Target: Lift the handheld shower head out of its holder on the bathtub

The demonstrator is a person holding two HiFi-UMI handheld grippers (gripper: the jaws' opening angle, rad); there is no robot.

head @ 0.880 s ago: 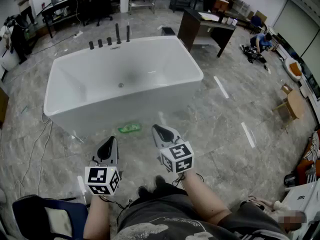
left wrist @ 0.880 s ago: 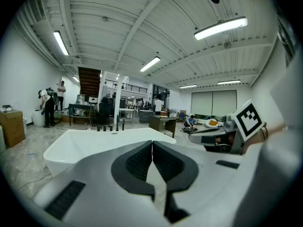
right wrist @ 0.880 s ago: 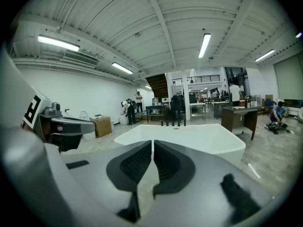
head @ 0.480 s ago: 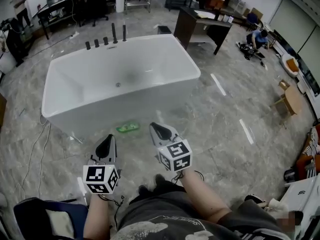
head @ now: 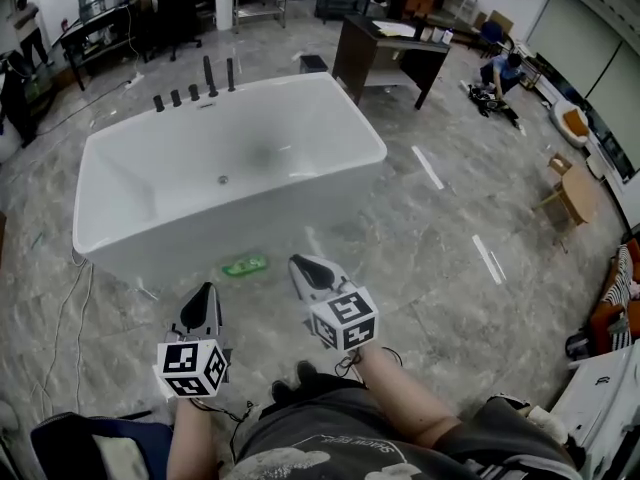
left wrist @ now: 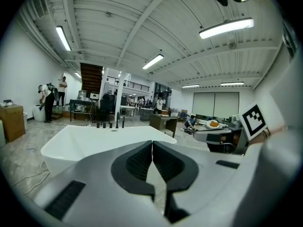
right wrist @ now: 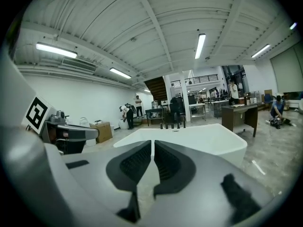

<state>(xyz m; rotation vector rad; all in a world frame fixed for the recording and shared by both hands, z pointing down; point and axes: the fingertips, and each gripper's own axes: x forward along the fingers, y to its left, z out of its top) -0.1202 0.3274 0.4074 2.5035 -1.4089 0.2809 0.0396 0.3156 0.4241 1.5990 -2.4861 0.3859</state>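
Note:
A white freestanding bathtub [head: 300, 168] stands ahead of me on the marble floor. A row of black fittings [head: 195, 90] lines its far rim, among them two tall upright pieces [head: 211, 75]; the handheld shower head is too small to pick out. The fittings also show small in the left gripper view [left wrist: 111, 124] and the right gripper view [right wrist: 172, 124]. My left gripper [head: 200, 296] and right gripper [head: 299, 266] hover side by side over the floor, short of the tub's near wall. Both are shut and hold nothing, far from the fittings.
A green object [head: 244, 265] lies on the floor at the tub's near wall. A cable [head: 72, 278] runs along the floor at left. A dark desk [head: 385, 53] stands behind the tub at right. A person [head: 497, 72] sits on the floor farther back.
The tub and both grippers have drifted slightly left in the head view. The grippers stay shut, side by side and empty.

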